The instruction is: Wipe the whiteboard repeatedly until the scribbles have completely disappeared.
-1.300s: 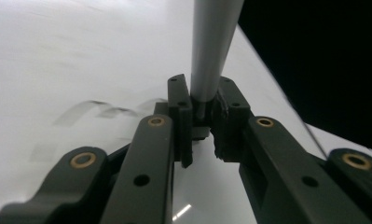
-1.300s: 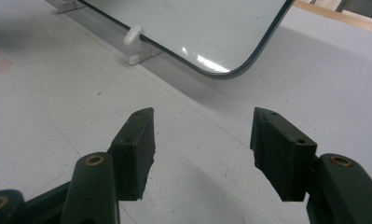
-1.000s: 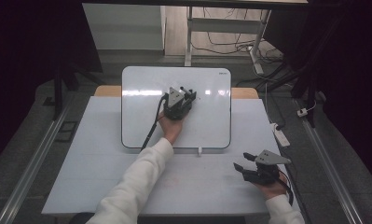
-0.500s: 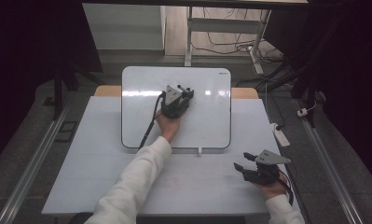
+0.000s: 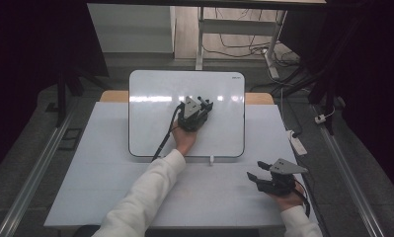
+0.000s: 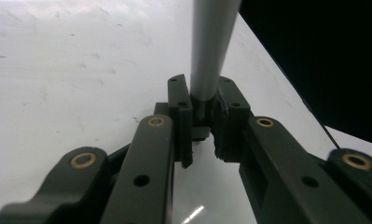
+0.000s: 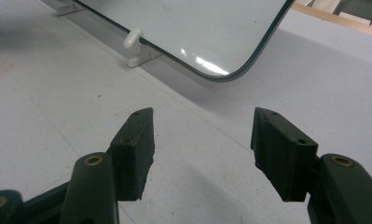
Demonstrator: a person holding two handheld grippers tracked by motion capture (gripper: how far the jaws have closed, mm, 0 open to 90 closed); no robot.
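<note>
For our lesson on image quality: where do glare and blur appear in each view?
High view: lamp glare streaks the whiteboard. Left gripper view: the grey rod is soft-focused, the near jaws blurred. Right gripper view: bright glints near the board's corner; the jaws look soft.

Tool [image 6: 203, 122] clamping grey rod [image 6: 211, 46], over whiteboard [image 6: 72, 74]

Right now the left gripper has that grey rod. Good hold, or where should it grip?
Judging from the left gripper view, keep it: the jaws are shut on the rod's near end, across its round barrel, leaving its length free over the whiteboard. Come from that end, in line.
</note>
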